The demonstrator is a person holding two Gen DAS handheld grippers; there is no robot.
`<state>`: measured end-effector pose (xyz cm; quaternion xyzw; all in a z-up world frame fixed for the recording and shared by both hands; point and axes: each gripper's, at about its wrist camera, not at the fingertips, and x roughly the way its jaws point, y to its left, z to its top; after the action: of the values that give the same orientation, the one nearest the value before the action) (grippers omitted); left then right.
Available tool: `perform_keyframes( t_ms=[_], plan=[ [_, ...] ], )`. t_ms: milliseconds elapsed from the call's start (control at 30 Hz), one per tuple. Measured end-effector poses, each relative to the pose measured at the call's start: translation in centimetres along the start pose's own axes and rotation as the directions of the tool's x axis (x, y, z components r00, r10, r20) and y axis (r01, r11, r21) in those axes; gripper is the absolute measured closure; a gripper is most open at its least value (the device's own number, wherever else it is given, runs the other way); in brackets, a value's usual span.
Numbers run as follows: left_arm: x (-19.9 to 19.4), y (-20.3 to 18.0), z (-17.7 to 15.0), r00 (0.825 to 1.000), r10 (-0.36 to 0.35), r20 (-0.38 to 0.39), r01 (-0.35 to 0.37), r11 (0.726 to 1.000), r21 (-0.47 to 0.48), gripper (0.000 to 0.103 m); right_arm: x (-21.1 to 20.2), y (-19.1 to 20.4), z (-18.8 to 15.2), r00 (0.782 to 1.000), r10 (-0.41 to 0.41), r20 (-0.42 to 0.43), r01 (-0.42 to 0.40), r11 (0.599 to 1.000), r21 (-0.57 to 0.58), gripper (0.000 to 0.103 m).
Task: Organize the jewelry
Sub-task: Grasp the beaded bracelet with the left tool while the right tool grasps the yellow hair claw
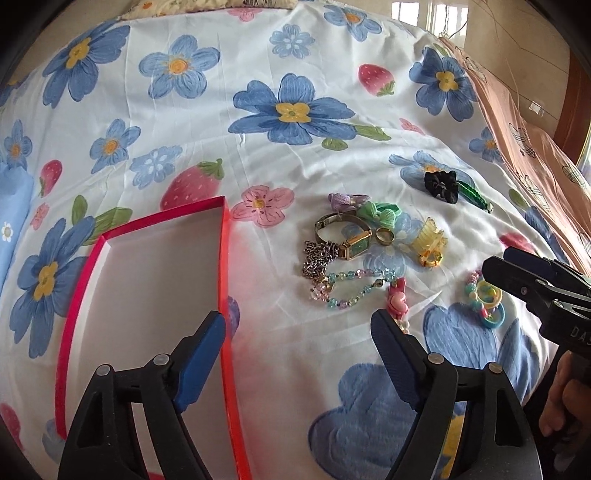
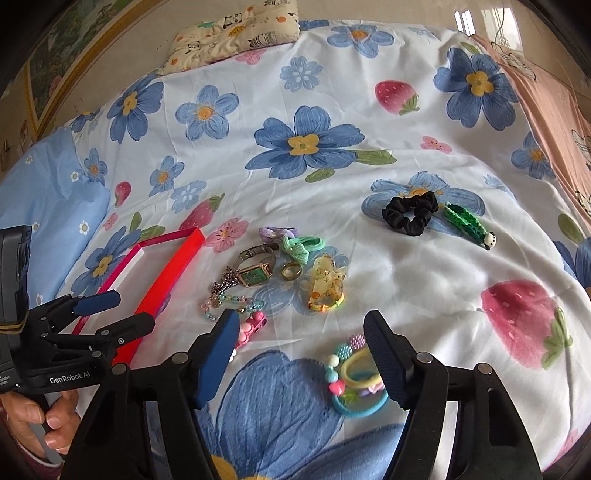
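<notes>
**Left wrist view: jewelry loose on the bed, box empty, both tongs spread**

Jewelry pile sits on the floral bedsheet [image 1: 295,55], right of the red box [image 1: 147,280] and apart from it. Box interior is plain white, nothing inside it.

Cluster, centre of frame:
- gold watch with green face [image 1: 352,245], band looped behind it
- chain [image 1: 319,258] touching the watch on its left
- gold ring [image 1: 385,235] just right of the watch face
- beaded bracelet [image 1: 354,290], pastel beads, below the watch and chain
- pink clip [image 1: 398,299] at the bracelet's right end
- yellow translucent claw clip [image 1: 428,242] right of the ring
- green bow hair tie [image 1: 380,214] and purple hair tie [image 1: 345,201] behind the watch, touching each other

Off to the far right: black scrunchie [image 1: 441,186] with a green braided piece [image 1: 476,195] beside it; panda-like head on its end, hard to be sure at this size.

Right wrist view: pile of elastic hair ties and beads [image 2: 356,380] lies just beside the right pad, apart from the main cluster.

Left gripper [image 1: 297,354]: jaws wide apart, holding nothing, left pad over the box edge, right pad next to the pink clip.
Right gripper [image 2: 301,358]: jaws wide apart, holding nothing, above the sheet.

Panda-print pillow [image 2: 236,33] at the far end of the bed.
</notes>
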<state>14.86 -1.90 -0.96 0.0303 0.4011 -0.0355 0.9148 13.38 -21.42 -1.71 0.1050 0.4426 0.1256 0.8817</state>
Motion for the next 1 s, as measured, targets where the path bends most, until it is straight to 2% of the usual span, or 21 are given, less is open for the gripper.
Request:
perform_keyframes(
  t_ms=[267, 567, 700, 767, 800, 833, 900, 933, 1000],
  plan=[
    [4.6, -0.1, 1.7, 0.997, -0.002, -0.079, 0.003, 1.0, 0.003, 0.026, 3.6, -0.3, 2.1, 0.999, 0.008, -0.049, -0.007, 1.0, 0.006, 0.036],
    [9.9, -0.8, 1.9, 0.977, -0.012, -0.212, 0.018, 1.0, 0.024, 0.036, 7.2, -0.5, 3.3, 0.995, 0.0, -0.104, 0.0, 1.0, 0.001, 0.041],
    [11.5, -1.0, 2.0, 0.965, -0.031, -0.26, 0.036, 0.999, 0.015, 0.048, 8.3, -0.7, 3.5, 0.991, -0.013, -0.13, 0.013, 1.0, 0.002, 0.049],
    [11.7, -1.2, 2.1, 0.964, -0.04, -0.262, 0.046, 0.999, 0.017, 0.054, 8.8, -0.9, 3.4, 0.99, -0.017, -0.14, 0.018, 1.0, 0.004, 0.053],
    [11.7, -1.3, 2.1, 0.964, -0.044, -0.261, 0.052, 0.998, 0.023, 0.06, 9.0, -1.0, 3.4, 0.989, -0.015, -0.145, 0.016, 1.0, 0.009, 0.055],
    [11.7, -1.5, 2.1, 0.965, -0.052, -0.258, 0.061, 0.998, 0.025, 0.071, 9.1, -1.2, 3.3, 0.989, -0.016, -0.149, 0.018, 1.0, 0.013, 0.059],
    [11.6, -1.7, 1.8, 0.963, -0.065, -0.261, 0.075, 0.997, 0.028, 0.09, 9.1, -1.4, 3.2, 0.988, -0.019, -0.151, 0.023, 1.0, 0.019, 0.073],
    [11.7, -1.8, 1.7, 0.962, -0.07, -0.264, 0.081, 0.996, 0.029, 0.095, 9.1, -1.5, 3.2, 0.989, -0.015, -0.148, 0.019, 1.0, 0.023, 0.073],
    [11.5, -1.8, 1.4, 0.962, -0.093, -0.255, 0.102, 0.995, 0.021, 0.096, 8.8, -1.6, 3.2, 0.99, -0.013, -0.139, 0.017, 0.999, 0.027, 0.073]
  ],
)
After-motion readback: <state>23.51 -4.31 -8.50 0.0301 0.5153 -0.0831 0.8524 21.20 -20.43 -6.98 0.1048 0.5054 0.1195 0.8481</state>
